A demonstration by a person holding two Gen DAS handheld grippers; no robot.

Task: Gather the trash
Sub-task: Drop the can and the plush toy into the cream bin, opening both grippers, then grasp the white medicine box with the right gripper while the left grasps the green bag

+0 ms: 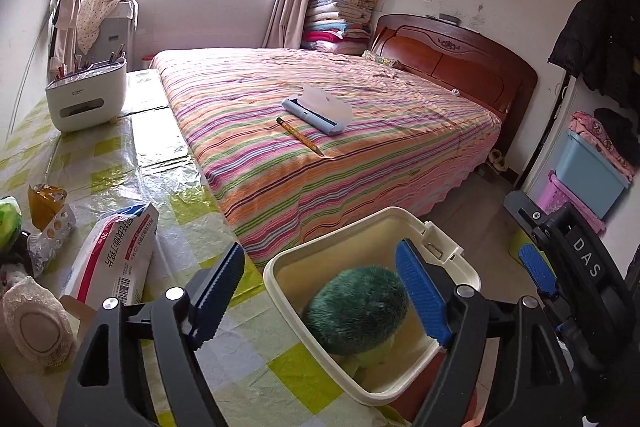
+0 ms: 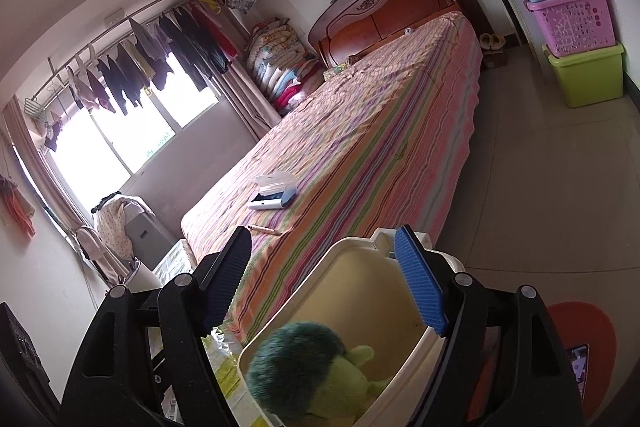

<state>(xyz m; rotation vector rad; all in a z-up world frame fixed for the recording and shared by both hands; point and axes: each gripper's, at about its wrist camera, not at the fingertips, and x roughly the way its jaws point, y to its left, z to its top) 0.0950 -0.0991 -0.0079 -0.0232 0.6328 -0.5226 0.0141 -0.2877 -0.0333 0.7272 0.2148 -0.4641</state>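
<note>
A cream plastic bin (image 1: 280,269) stands at the table's edge by the bed, with a green fuzzy plush toy (image 1: 356,307) inside; both also show in the right wrist view, the bin (image 2: 360,283) and the toy (image 2: 296,363). My left gripper (image 1: 320,295) is open and empty just above the bin's mouth. My right gripper (image 2: 324,279) is open and empty over the same bin; it appears in the left wrist view (image 1: 536,267). Wrappers lie on the table at left: a white and red bag (image 1: 116,255), an amber wrapper (image 1: 44,203), a crumpled packet (image 1: 52,239).
The table carries a yellow-check plastic cover (image 1: 120,155) and a white organizer (image 1: 86,93). A striped bed (image 1: 320,115) holds a blue case (image 1: 316,109) and a pencil (image 1: 300,137). Stacked storage boxes (image 2: 560,11) stand by the right wall. A red stool (image 2: 584,347) is below right.
</note>
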